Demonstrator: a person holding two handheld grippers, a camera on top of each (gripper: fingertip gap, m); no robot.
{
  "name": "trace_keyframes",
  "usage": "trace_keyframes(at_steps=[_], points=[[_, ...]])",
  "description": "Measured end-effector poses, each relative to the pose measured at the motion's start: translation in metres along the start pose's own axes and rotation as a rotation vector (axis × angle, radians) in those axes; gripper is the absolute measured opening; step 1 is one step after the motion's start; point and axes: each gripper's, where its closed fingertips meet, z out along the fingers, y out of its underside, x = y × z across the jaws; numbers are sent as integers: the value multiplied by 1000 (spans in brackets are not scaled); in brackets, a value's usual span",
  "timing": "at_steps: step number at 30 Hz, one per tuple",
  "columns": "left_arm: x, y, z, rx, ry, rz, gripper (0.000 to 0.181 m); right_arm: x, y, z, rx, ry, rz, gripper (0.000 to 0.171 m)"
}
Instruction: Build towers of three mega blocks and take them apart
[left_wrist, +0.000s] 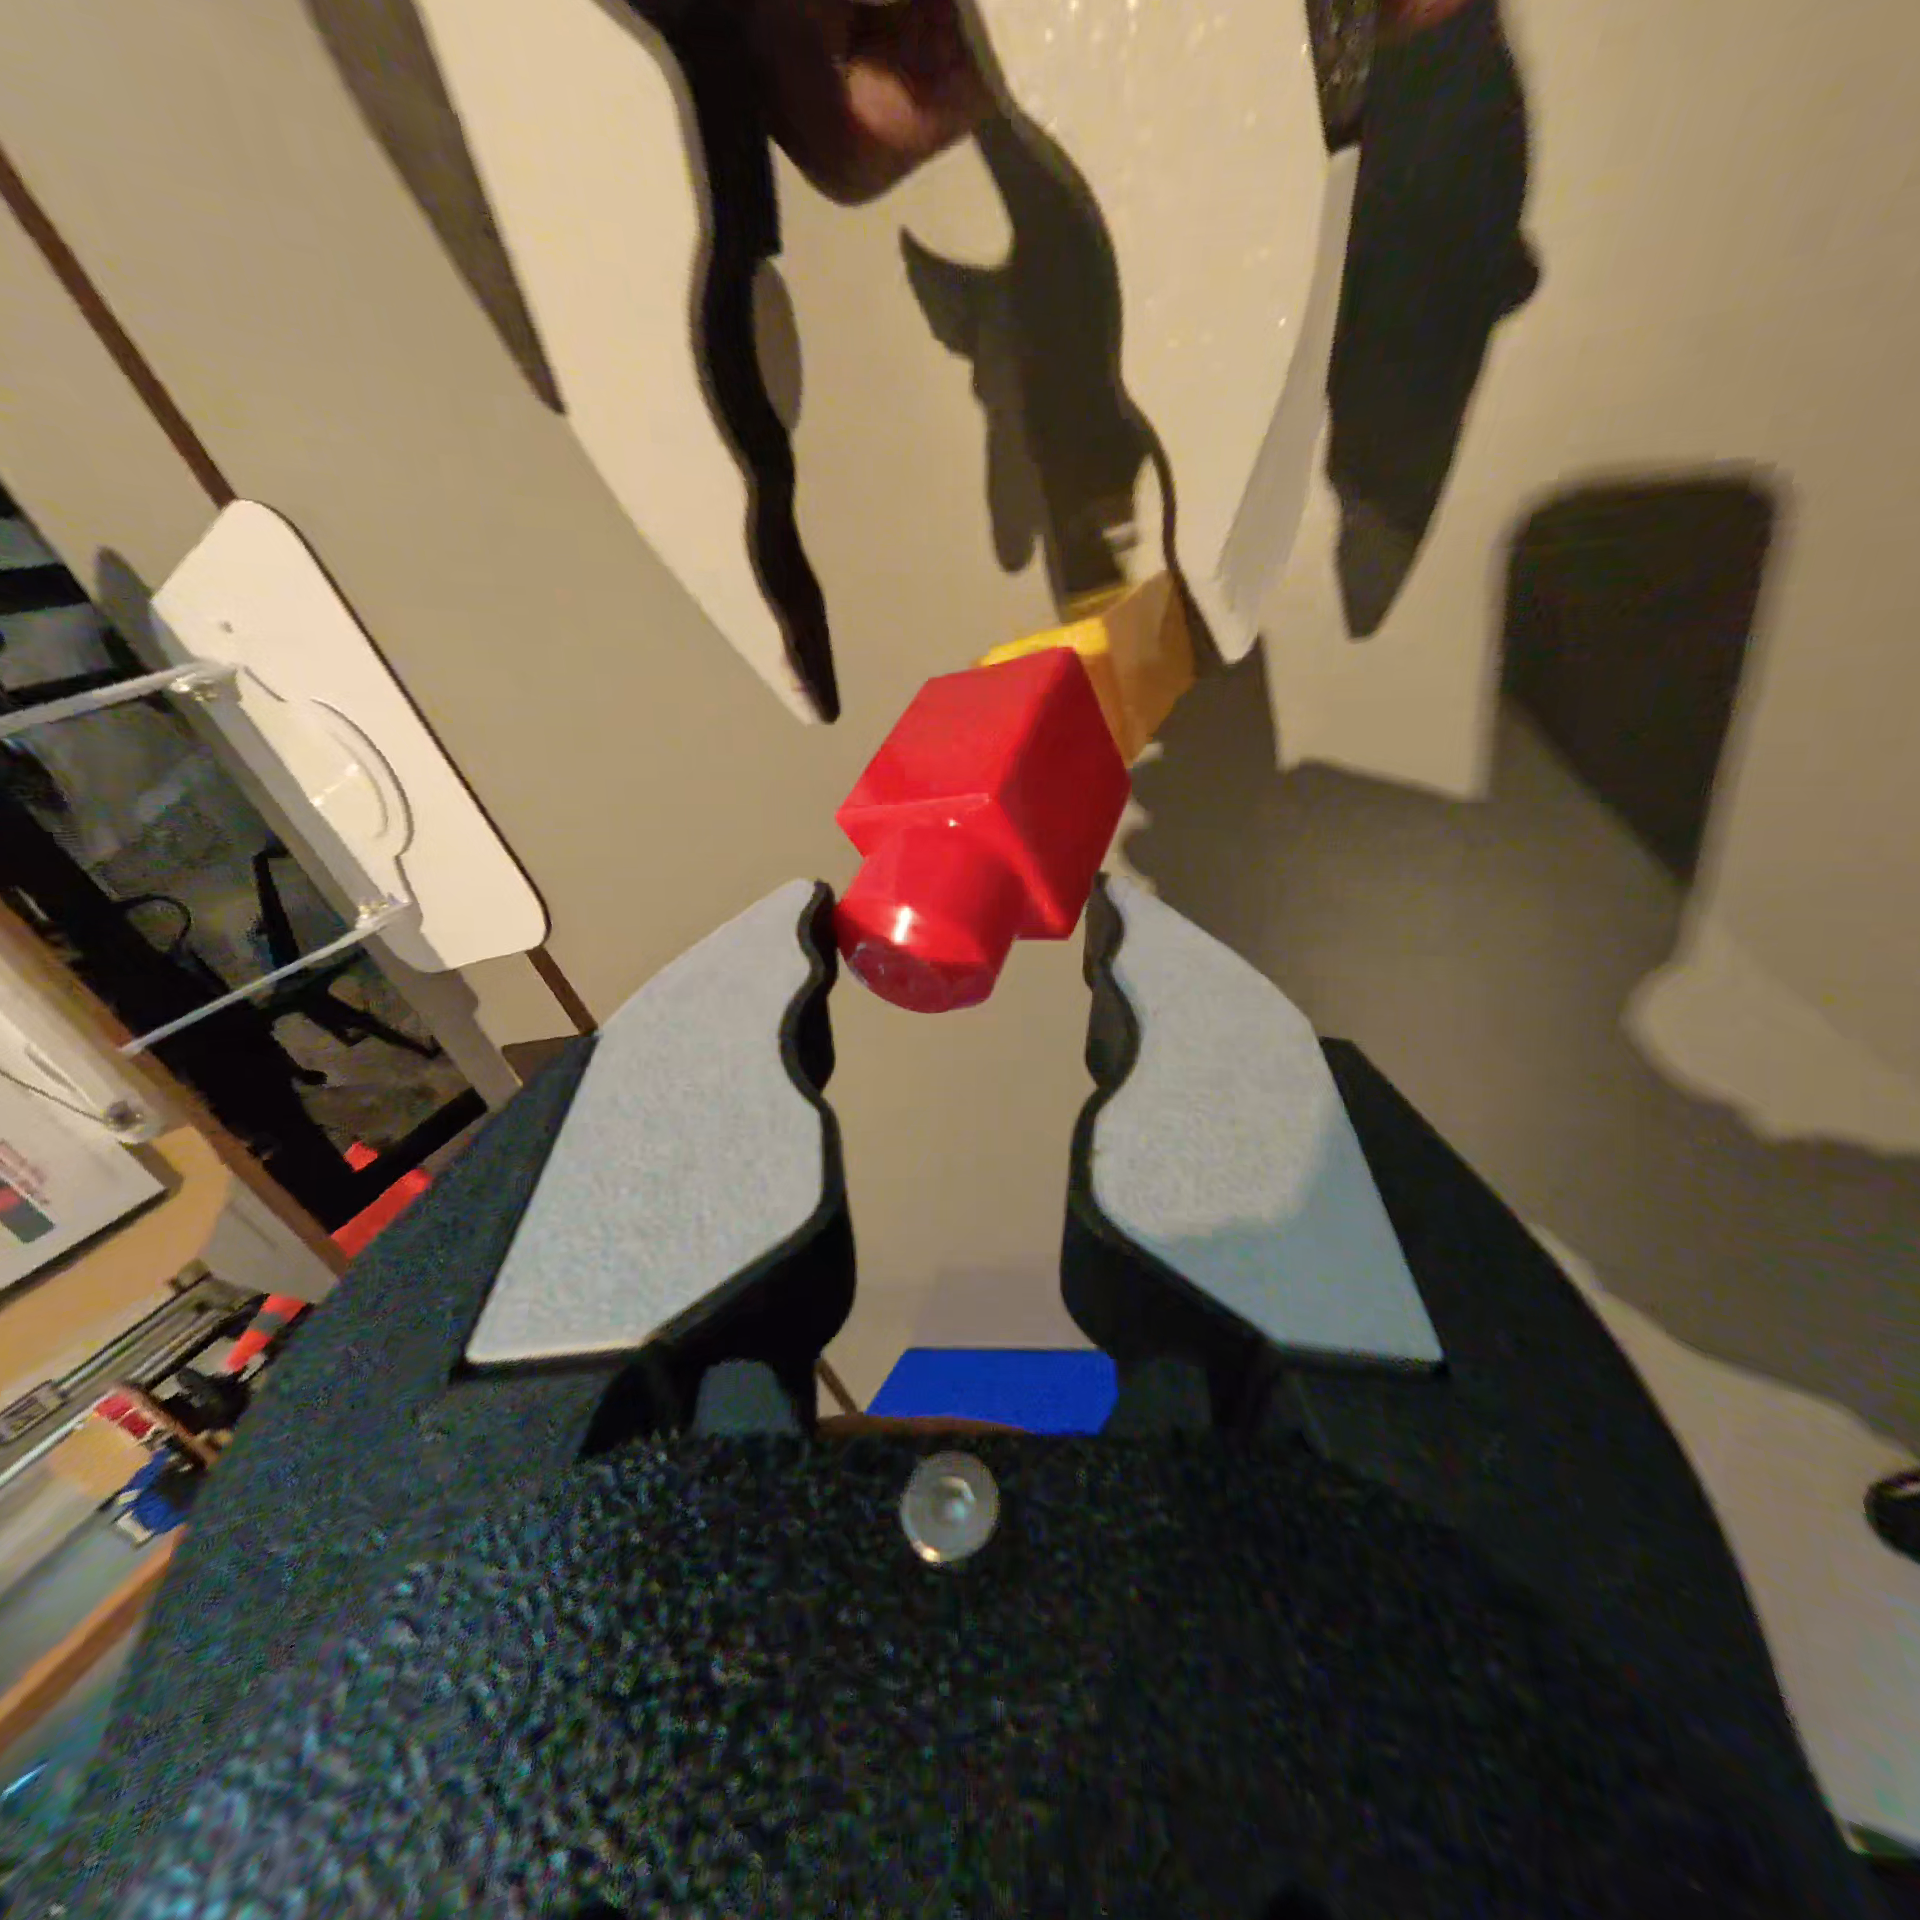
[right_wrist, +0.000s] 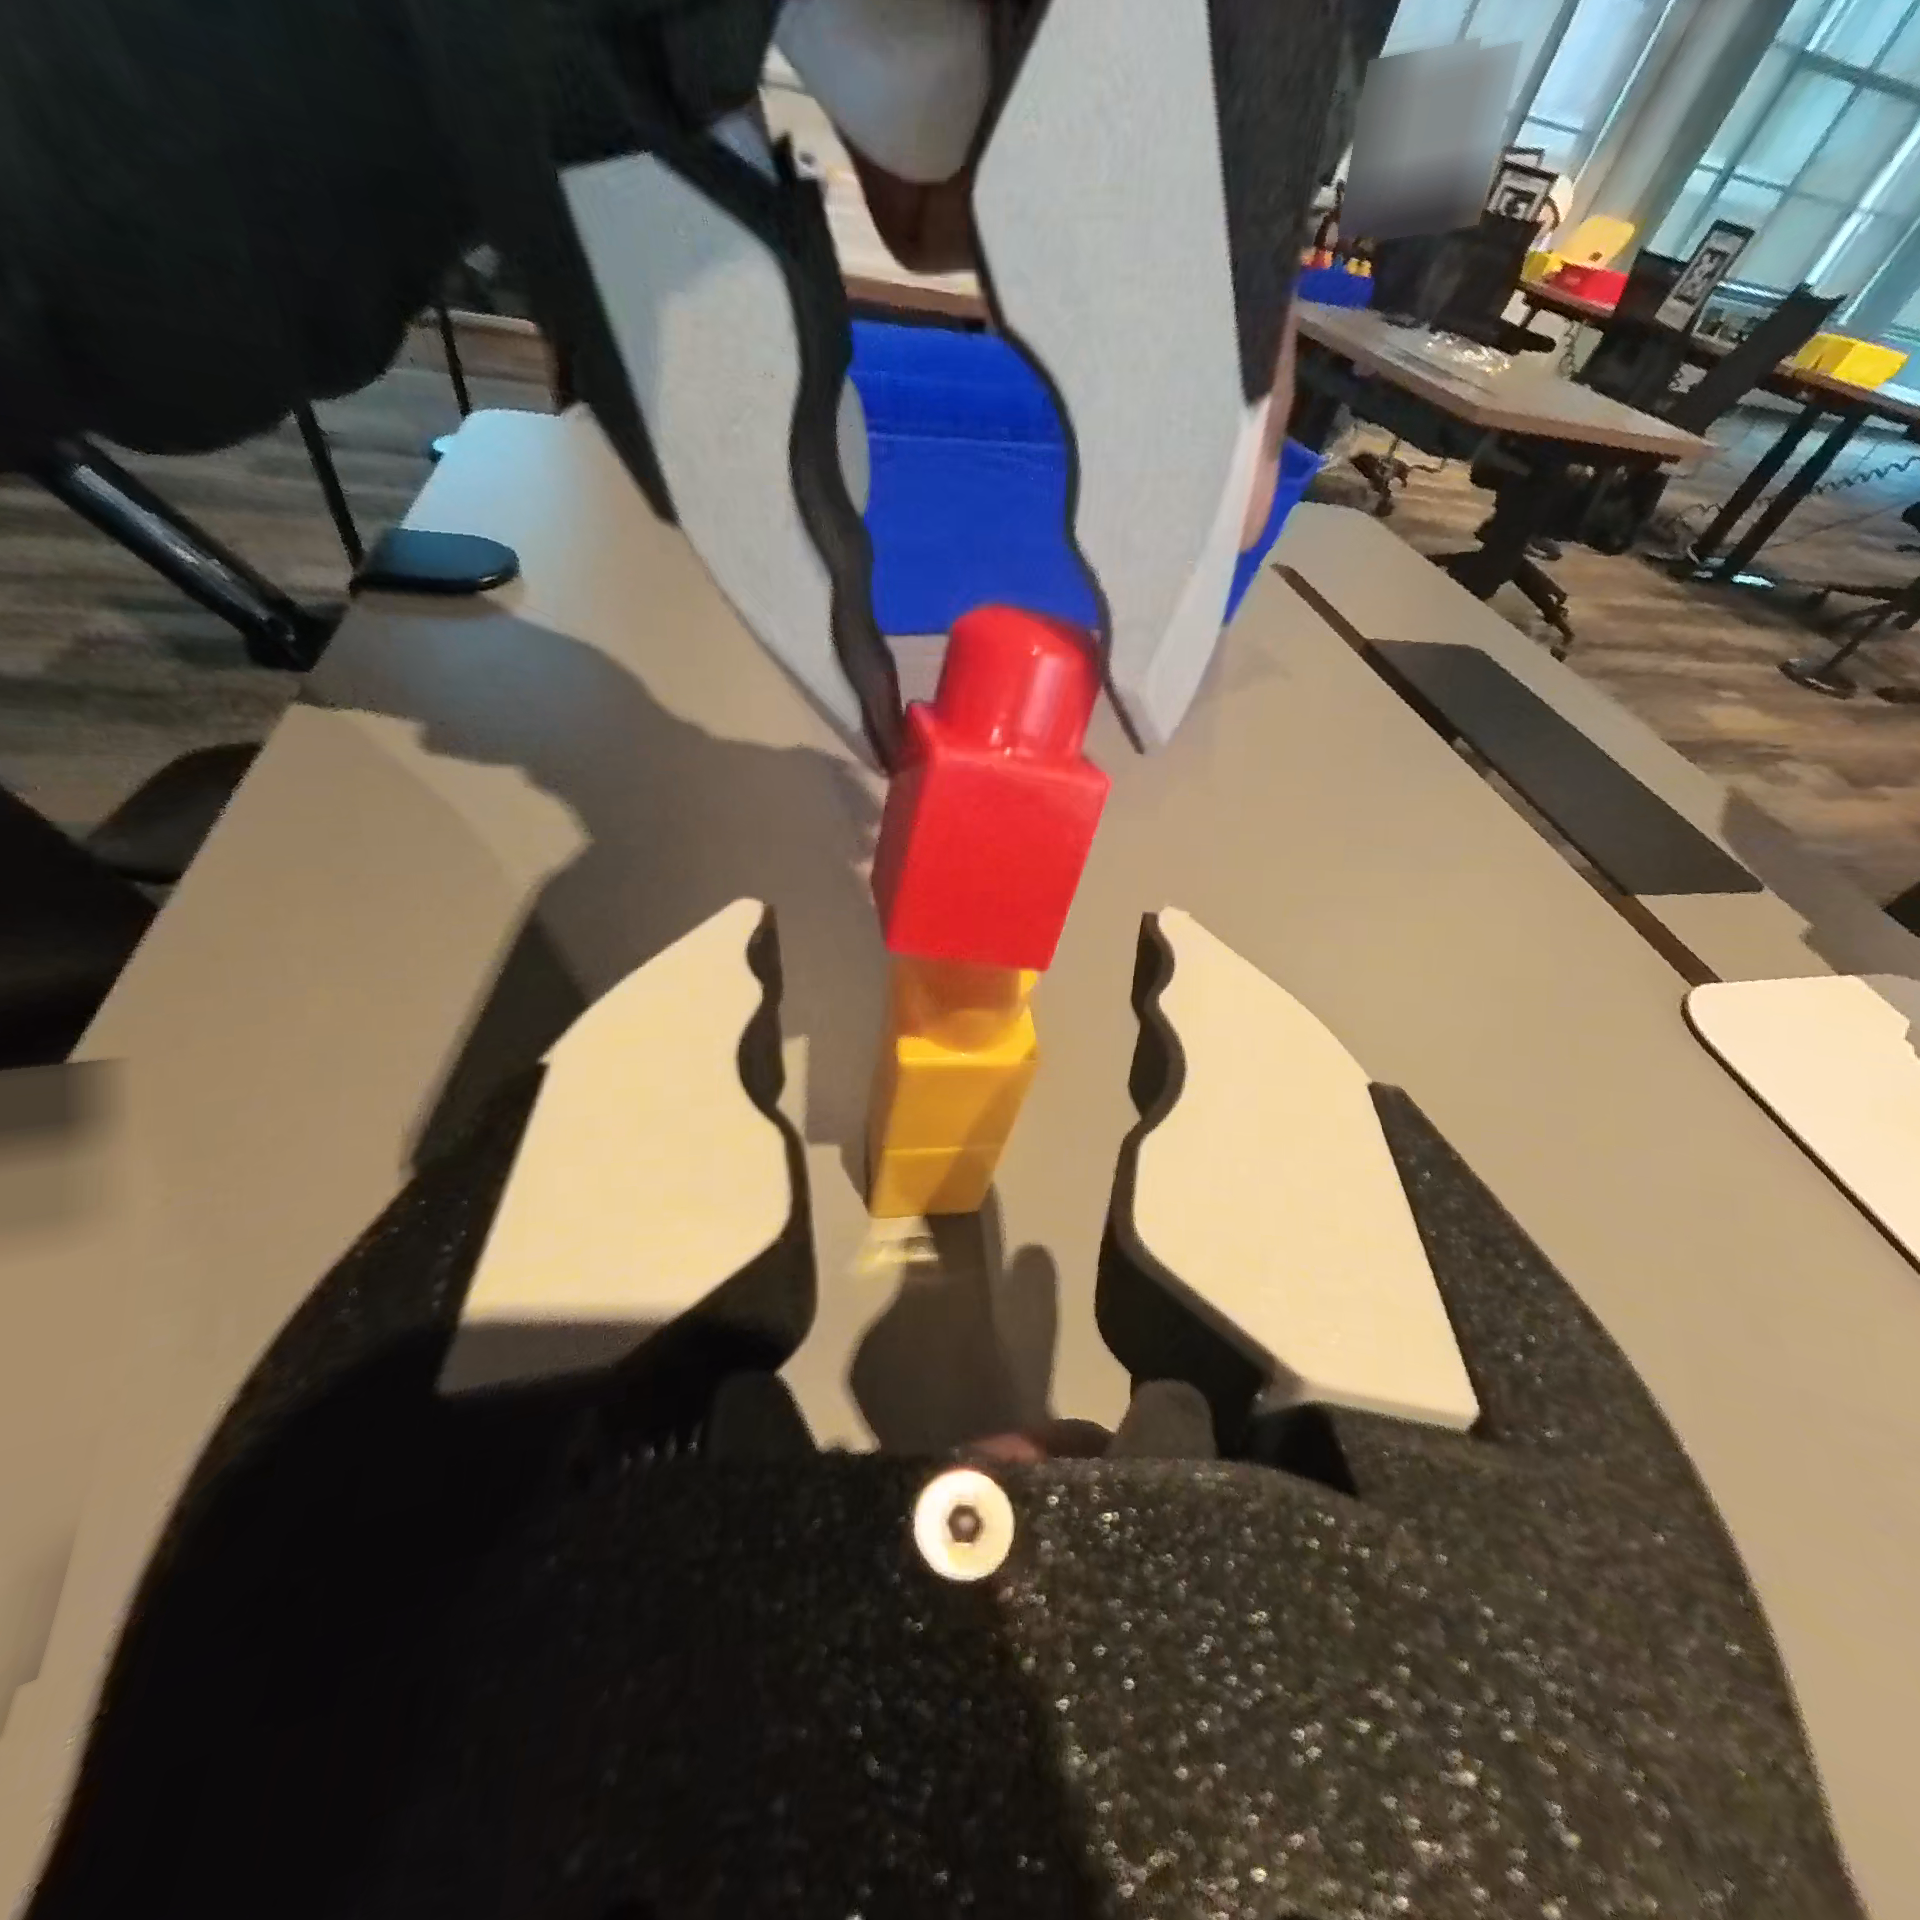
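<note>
Through my left wrist view, my left gripper (left_wrist: 961, 914) points down at the counter (left_wrist: 644, 644) with its jaws spread wide. The stud of the red block (left_wrist: 987, 821) sits between my fingertips; one tip is at the stud's edge, but I cannot tell whether it touches. Under the red block a yellow block (left_wrist: 1127, 675) shows, and beyond it my right gripper (left_wrist: 1023, 675) reaches in, jaws apart. A blue bin (left_wrist: 997, 1392) peeks out behind my fingers.

Through my right wrist view, my right gripper (right_wrist: 956, 925) is wide open, its fingers on either side of the tower without touching it. The red block (right_wrist: 987, 831) stands on the yellow block (right_wrist: 951, 1122) on the grey counter (right_wrist: 1351, 831). My left gripper (right_wrist: 1003, 727) comes down from above, straddling the red stud. The blue bin (right_wrist: 956, 488) stands behind the tower.
</note>
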Motion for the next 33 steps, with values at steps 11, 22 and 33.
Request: trace_keyframes(at_steps=[11,22,33], points=[[5,-11,20,-108,39,109,46,7,24,21,-94,40,50,40],[-5,-8,31,652,-192,-463,66,13,27,15,-138,70,53,39],[27,-29,84,835,4,-714,70,11,32,4,-236,36,111,38]])
